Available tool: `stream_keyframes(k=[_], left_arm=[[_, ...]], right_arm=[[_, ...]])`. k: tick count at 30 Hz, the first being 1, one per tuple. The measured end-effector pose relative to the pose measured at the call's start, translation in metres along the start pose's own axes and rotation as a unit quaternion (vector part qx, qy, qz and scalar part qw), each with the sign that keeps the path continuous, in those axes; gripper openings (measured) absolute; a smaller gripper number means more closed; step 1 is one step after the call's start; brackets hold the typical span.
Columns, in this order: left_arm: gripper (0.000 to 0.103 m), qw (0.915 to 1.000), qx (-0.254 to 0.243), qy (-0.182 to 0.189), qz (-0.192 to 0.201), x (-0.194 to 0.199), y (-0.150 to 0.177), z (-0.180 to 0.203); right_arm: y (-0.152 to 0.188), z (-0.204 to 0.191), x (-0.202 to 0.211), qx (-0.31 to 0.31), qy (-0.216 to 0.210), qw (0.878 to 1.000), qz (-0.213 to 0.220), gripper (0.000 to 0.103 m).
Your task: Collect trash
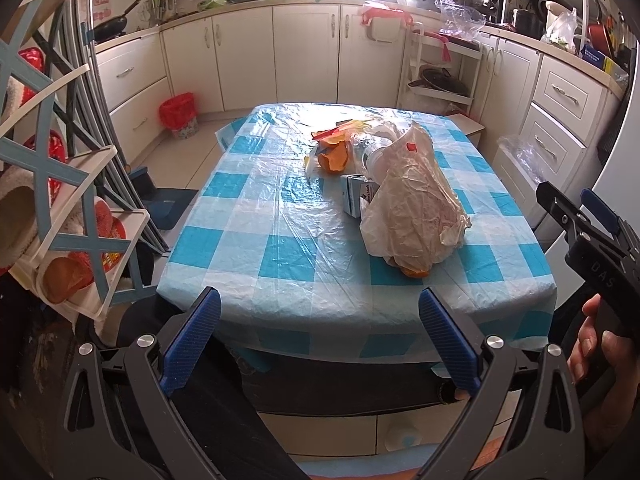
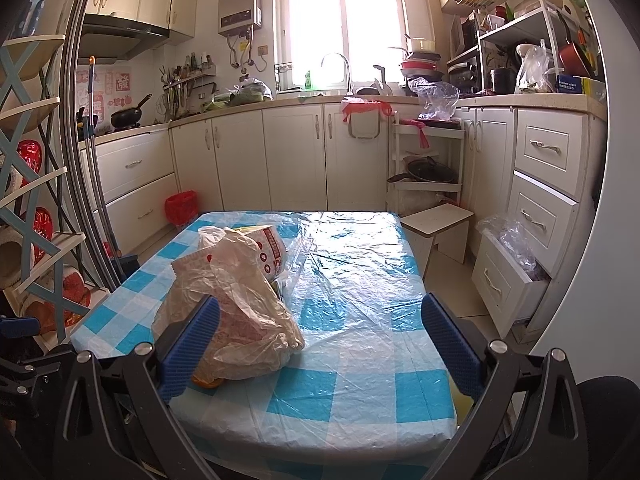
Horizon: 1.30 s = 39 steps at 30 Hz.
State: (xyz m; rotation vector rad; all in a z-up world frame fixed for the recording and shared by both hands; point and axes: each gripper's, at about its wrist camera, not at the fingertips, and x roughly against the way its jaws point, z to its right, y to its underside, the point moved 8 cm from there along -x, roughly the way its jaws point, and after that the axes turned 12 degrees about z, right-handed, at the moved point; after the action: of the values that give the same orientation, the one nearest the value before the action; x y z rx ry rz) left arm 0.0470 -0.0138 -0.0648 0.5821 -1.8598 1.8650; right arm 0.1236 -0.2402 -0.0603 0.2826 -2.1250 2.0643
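Hovering wide-open and empty, my left gripper [image 1: 320,312] and right gripper [image 2: 320,320] are facing a crinkled plastic bag [image 1: 416,204] on the checked table [image 1: 248,240].

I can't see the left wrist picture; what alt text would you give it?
Open tongs hover before a table with a blue checked cloth, where a crumpled plastic bag, orange peel and a small carton lie. A red-lined bin stands on the kitchen floor beyond.

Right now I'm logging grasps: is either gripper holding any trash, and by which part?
Nothing is held. The left gripper and right gripper are both open and empty, short of the crumpled plastic bag on the table.
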Motion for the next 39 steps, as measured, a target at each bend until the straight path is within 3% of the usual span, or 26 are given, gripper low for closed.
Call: stream_keyframes(k=[16,21,29,37,39], left_arm=[[0.095,1.0,-0.001,0.004,0.0,-0.005,0.0,0.001],[0.095,0.9995,-0.001,0.027,0.014,-0.012,-0.012,0.016],[0.095,0.9984,-0.003,0.057,0.005,-0.062,-0.027,0.056],[0.095,0.9997,0.008,0.024,-0.005,-0.108,-0.036,0.075],[0.087,0.999,0.013,0.038,-0.018,-0.117,-0.034,0.081]], right_arm=[[0.003,-0.001,-0.003,0.001,0.002,1.0,-0.005,0.097],[0.003,-0.001,-0.003,0.0,0.002,1.0,-0.004,0.097],[0.003,0.009,-0.005,-0.021,0.009,1.0,-0.006,0.097],[0.009,0.026,-0.014,-0.06,0.017,0.998,-0.025,0.097],[0.01,0.03,-0.016,-0.069,0.018,0.997,-0.029,0.097]])
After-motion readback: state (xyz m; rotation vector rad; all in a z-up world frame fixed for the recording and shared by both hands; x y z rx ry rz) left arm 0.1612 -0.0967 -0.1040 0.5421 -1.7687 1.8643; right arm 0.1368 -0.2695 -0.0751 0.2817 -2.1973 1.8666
